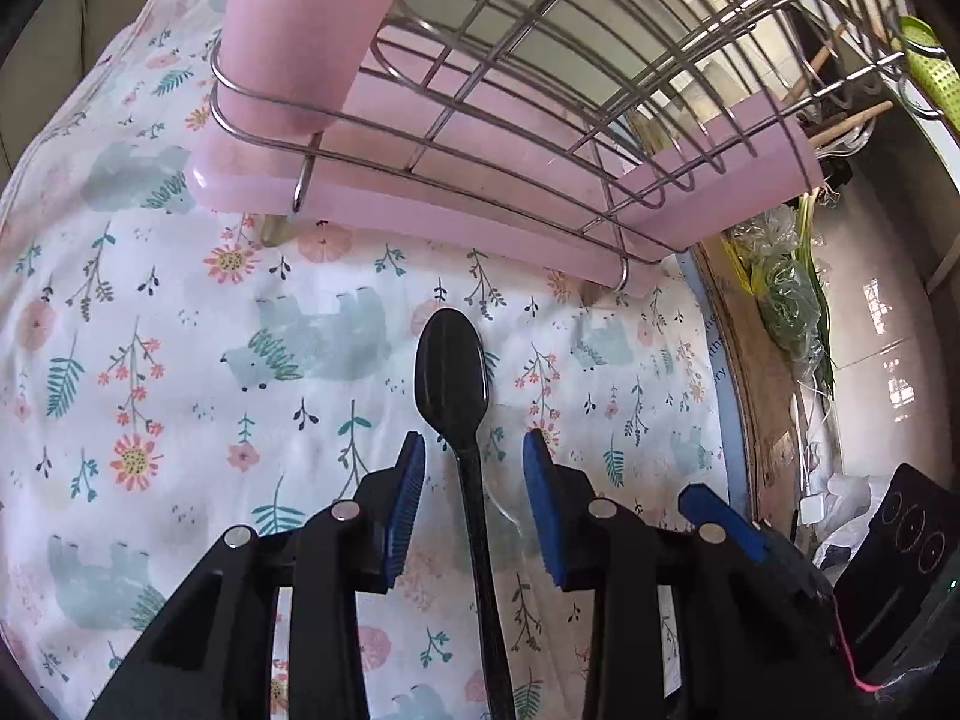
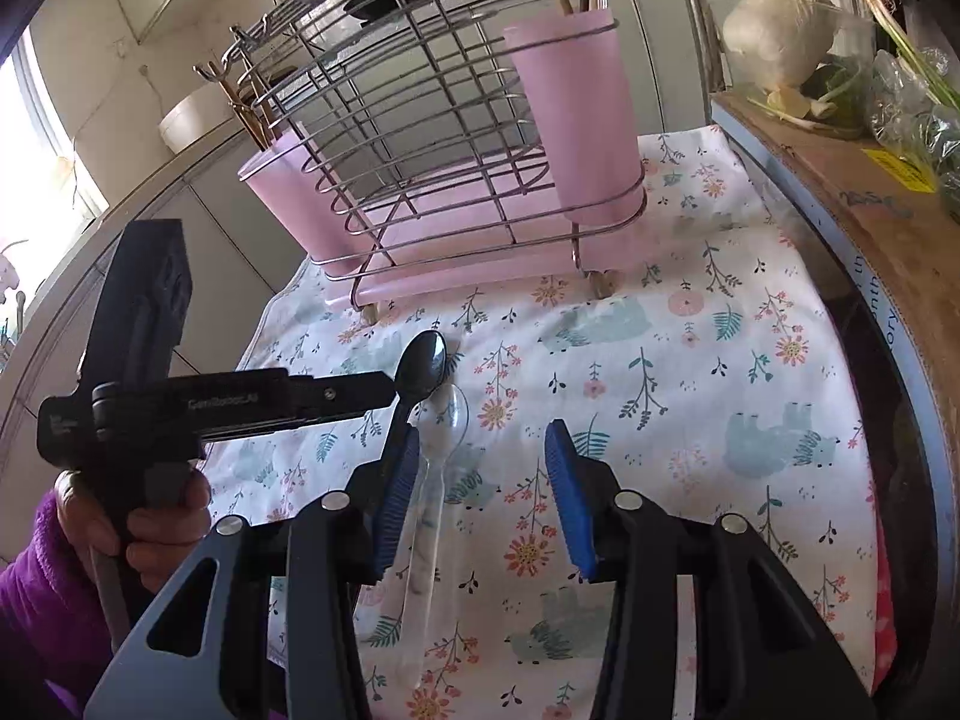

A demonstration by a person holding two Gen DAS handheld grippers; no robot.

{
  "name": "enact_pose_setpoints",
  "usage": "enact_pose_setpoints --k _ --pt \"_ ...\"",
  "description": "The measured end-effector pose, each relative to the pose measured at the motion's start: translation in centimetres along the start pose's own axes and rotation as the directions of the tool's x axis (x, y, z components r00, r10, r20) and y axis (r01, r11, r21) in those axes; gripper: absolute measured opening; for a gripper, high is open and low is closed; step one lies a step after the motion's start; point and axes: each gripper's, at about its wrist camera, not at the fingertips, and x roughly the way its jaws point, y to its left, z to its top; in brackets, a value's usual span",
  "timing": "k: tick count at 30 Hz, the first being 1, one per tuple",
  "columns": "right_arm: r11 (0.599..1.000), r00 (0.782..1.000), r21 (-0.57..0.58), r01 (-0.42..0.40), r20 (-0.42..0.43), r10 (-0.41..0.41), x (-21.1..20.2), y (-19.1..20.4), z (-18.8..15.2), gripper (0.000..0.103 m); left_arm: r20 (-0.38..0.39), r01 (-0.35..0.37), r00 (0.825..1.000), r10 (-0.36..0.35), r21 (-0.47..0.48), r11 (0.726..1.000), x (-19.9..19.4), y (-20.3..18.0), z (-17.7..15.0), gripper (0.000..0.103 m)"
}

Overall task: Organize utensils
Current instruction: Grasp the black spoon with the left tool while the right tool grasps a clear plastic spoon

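Am holding left gripper (image 1: 474, 456) fingers apart, straddling black spoon (image 1: 453, 372) lying on floral cloth (image 1: 180, 330). Right gripper (image 2: 480, 450) fingers apart, hovering beside clear spoon (image 2: 441, 438). Wire rack (image 2: 432, 138) with pink cups (image 2: 591, 120) standing beyond.

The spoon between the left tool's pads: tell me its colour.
Black spoon, glossy; it shows best in the left wrist view.

The left wrist camera looks steeply down along its own fingers, close over the floral cloth (image 1: 180, 360), the wire rack (image 1: 540, 90) at 12 o'clock. The right wrist camera sits farther back, the same rack (image 2: 432, 138) at 12, the other gripper's body at 9. Both views share the black spoon (image 1: 450, 372) (image 2: 423, 369).
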Motion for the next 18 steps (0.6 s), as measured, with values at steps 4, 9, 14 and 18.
enact_pose_setpoints --k 4,9,14,18 --pt "1.0 0.999 0.008 -0.008 -0.04 0.008 1.2 -0.2 -0.2 0.044 -0.035 -0.028 0.999 0.027 -0.033 0.999 1.7 0.4 0.4 0.022" --pt "1.0 0.997 0.003 -0.027 -0.079 0.027 2.3 0.1 -0.3 0.044 -0.013 -0.017 1.0 0.016 -0.045 0.999 1.8 0.6 0.5 0.008" --pt "0.998 0.991 -0.002 -0.061 -0.116 0.06 3.7 0.8 0.2 0.044 0.035 -0.022 0.999 0.023 -0.054 0.998 -0.5 1.6 0.3 0.006" --pt "0.997 0.985 -0.015 -0.077 -0.156 0.074 5.4 1.2 1.4 0.038 0.061 -0.076 0.995 0.079 -0.053 0.996 -2.7 2.7 0.0 0.006"
